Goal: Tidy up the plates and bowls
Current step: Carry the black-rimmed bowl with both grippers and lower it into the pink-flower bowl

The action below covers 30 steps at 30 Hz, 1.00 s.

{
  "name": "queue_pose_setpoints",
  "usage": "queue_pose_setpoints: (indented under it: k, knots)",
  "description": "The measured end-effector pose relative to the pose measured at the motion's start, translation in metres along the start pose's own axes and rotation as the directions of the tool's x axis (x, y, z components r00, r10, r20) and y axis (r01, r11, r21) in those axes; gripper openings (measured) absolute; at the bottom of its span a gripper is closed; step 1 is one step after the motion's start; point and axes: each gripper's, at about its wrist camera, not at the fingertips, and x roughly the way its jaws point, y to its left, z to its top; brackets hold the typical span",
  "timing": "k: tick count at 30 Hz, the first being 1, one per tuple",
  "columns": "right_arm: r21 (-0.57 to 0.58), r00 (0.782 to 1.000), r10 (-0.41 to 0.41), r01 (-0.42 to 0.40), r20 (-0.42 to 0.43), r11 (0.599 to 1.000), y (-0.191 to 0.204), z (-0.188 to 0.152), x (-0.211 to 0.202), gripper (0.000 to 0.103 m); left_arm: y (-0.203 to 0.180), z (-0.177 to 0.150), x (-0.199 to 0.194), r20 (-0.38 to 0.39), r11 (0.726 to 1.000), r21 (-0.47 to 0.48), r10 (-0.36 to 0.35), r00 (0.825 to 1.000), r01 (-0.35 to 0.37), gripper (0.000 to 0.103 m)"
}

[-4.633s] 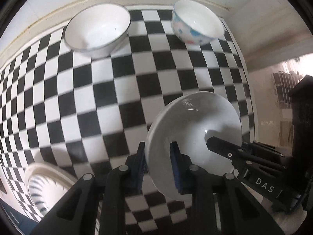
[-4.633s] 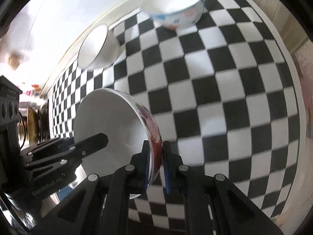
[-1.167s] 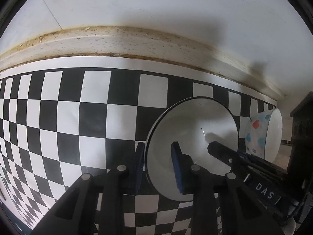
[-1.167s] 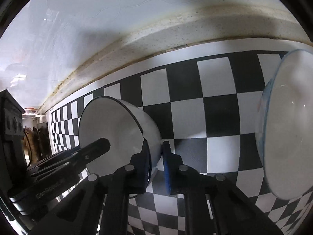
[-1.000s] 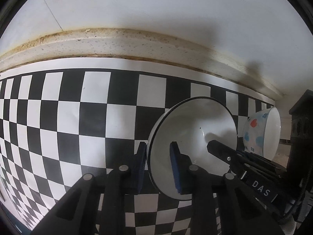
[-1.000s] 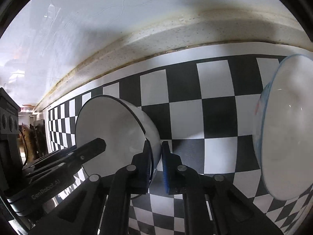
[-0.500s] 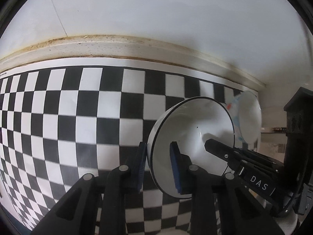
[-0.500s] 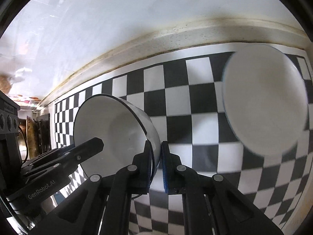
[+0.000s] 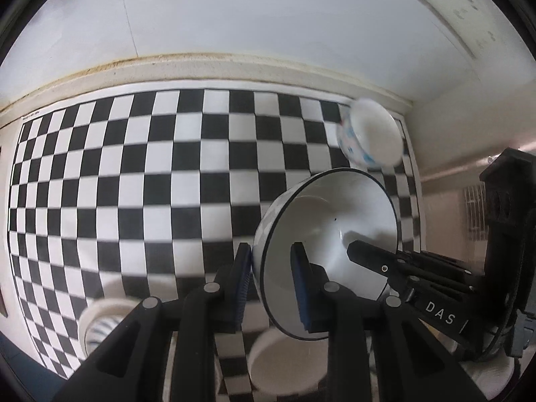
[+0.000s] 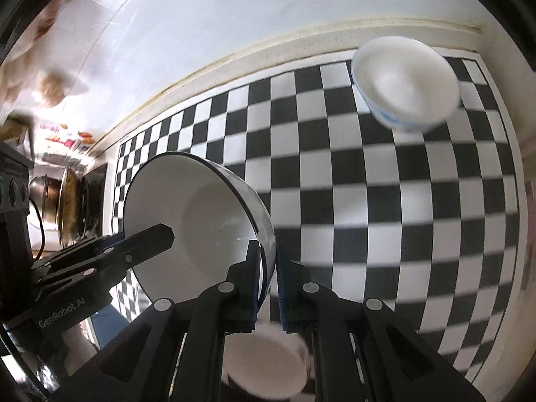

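Both my tongs have lifted the dark-rimmed bowl up and back from the wall, so more of the checkered surface shows. Left tongs clamp its left rim, right tongs its right rim, sharing the load. Beyond it sits the blue-spotted bowl. Lettering reads "GenRobot.AI" and "DAS".

- Held bowl sits tilted above checkered mat, gripped from both sides: left gripper on left rim, right gripper on right rim.
- Second bowl on mat's far-right corner.
- Third bowl on mat, near edge, under held bowl.
- Plate stack at near left.
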Motion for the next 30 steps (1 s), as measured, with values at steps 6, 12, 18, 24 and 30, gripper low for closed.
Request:
queue_pose_setpoints:
  k: [6,12,18,24,30]
  knots:
    - [-0.005,1.000,0.006,-0.006,0.002,1.000,0.003,-0.050,-0.018,0.011,-0.022,-0.037,0.001,-0.022,0.999,0.037,0.006,1.000,-0.005,0.022]
    - [0.000,1.000,0.011,-0.011,-0.015,1.000,-0.002,-0.093,-0.023,0.011,-0.024,-0.076,-0.002,-0.065,0.998,0.061,0.004,0.998,0.000,0.022]
    - [0.016,0.997,0.012,-0.011,-0.073,1.000,-0.008,-0.122,-0.002,0.011,-0.023,-0.096,0.011,-0.114,0.997,0.075,0.025,0.993,-0.016,0.022]
    - [0.032,0.993,0.011,-0.007,-0.114,0.999,-0.013,-0.134,0.014,0.011,-0.022,-0.107,0.022,-0.159,0.996,0.081,0.037,0.987,-0.025,0.022]
    - [0.044,0.989,0.005,0.001,-0.148,0.999,-0.018,-0.141,0.025,0.011,-0.024,-0.113,0.034,-0.197,0.996,0.089,0.048,0.979,-0.031,0.022]
